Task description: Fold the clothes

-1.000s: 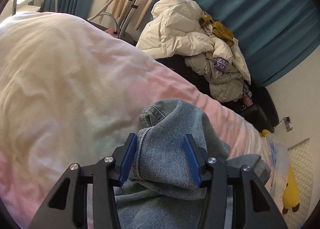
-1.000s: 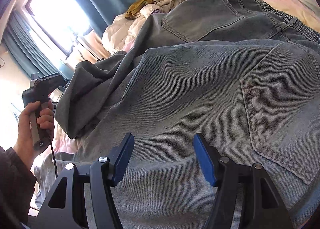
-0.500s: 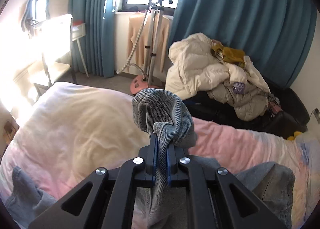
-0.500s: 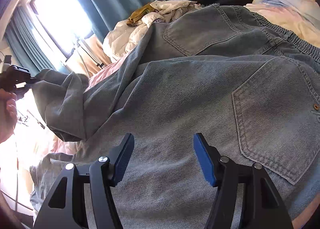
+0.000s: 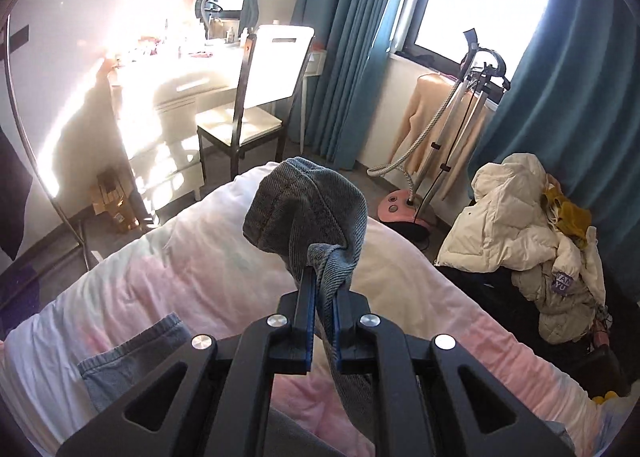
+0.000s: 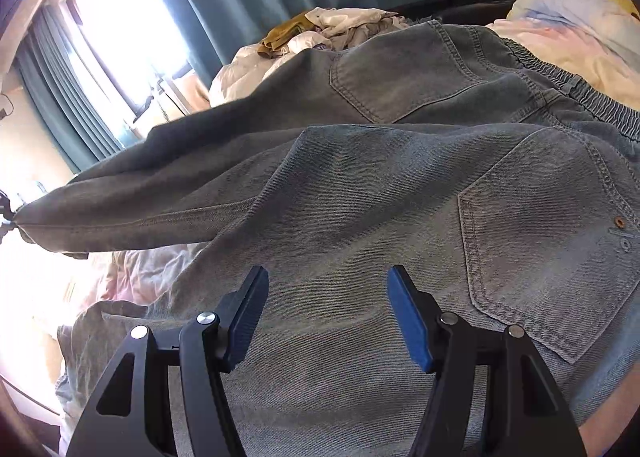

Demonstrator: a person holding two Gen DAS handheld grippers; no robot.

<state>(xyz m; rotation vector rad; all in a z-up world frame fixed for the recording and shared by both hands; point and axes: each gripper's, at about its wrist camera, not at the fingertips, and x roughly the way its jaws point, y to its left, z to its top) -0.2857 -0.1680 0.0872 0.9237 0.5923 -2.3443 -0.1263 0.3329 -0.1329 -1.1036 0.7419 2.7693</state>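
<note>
Clamped on a bunch of denim, the left gripper (image 5: 322, 321) holds the end of one leg of the faded blue-grey denim jeans (image 6: 400, 185) up above the bed, and its blue pads press the cloth from both sides. In the right wrist view this leg runs as a tight band to the far left edge of the picture, clear of the quilt. The right gripper (image 6: 326, 313) has its jaws apart and holds nothing; it hovers just over the seat of the jeans, near the lower back pocket (image 6: 552, 249).

The jeans lie with the back side up on the wide pink and white quilt (image 5: 192, 257) of the bed, the elastic waistband to the right.

To do this step well, I think the left hand must carry the leg straight over the other leg, so that the seams meet and no twist stays in the cloth. The right gripper can press down on the seat, so the whole garment does not slide. The grip is only on a small bunch, so a slow pull is safer.

As for containers, I see no basket, box or drawer for clothes. The cream padded jacket (image 5: 516, 217) and other garments are only piled on a dark seat beside the bed.
</note>
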